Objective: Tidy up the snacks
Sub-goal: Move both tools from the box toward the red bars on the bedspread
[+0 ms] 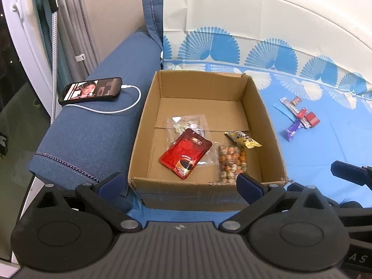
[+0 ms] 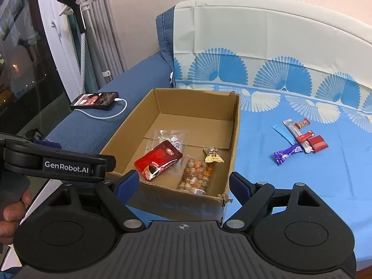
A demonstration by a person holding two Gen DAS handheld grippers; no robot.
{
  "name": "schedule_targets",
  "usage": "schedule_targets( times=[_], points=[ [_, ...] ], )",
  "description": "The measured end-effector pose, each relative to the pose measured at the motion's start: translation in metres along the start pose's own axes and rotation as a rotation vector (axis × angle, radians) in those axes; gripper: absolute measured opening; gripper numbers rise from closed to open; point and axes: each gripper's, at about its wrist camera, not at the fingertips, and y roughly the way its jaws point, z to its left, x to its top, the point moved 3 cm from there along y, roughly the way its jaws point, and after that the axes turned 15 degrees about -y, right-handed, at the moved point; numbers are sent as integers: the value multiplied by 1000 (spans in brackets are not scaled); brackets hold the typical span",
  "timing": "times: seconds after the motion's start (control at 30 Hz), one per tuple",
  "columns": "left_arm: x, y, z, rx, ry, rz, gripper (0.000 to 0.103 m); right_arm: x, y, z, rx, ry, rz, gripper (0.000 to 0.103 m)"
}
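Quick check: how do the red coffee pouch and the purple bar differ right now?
The red coffee pouch lies inside the cardboard box; the purple bar lies outside on the blue sheet. The pouch is broad and flat, the bar narrow and long. Both lie flat, untouched by either tool.

A blue bedsheet (image 2: 290, 186) carries a cardboard box (image 2: 234, 139) and loose snack bars (image 2: 300, 139).

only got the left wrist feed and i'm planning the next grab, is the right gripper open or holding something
Observer: The right gripper is open, with nothing between its fingers; it points at the near end of the cardboard box.
Operator: and what's holding this one, can't see behind the camera
Observer: A hand grips the left gripper from below, at the left edge of the right wrist view.
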Motion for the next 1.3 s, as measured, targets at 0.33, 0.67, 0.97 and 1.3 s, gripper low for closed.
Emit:
schedule_targets(
  times=[0.33, 0.67, 0.97, 1.3],
  points=[
    [-1, -2, -7, 3, 11, 5, 103, -4, -3, -5, 1, 23, -12, 88],
    [2, 8, -32, 36, 58, 35, 103, -25, 4, -49, -37, 177, -21, 88],
    [17, 38, -106, 2, 155, 102, 103, -74, 9, -146, -196, 383, 22, 89],
    [25, 134, -246, -97, 296, 320, 103, -128, 35, -276, -395, 609, 72, 89]
  ],
)
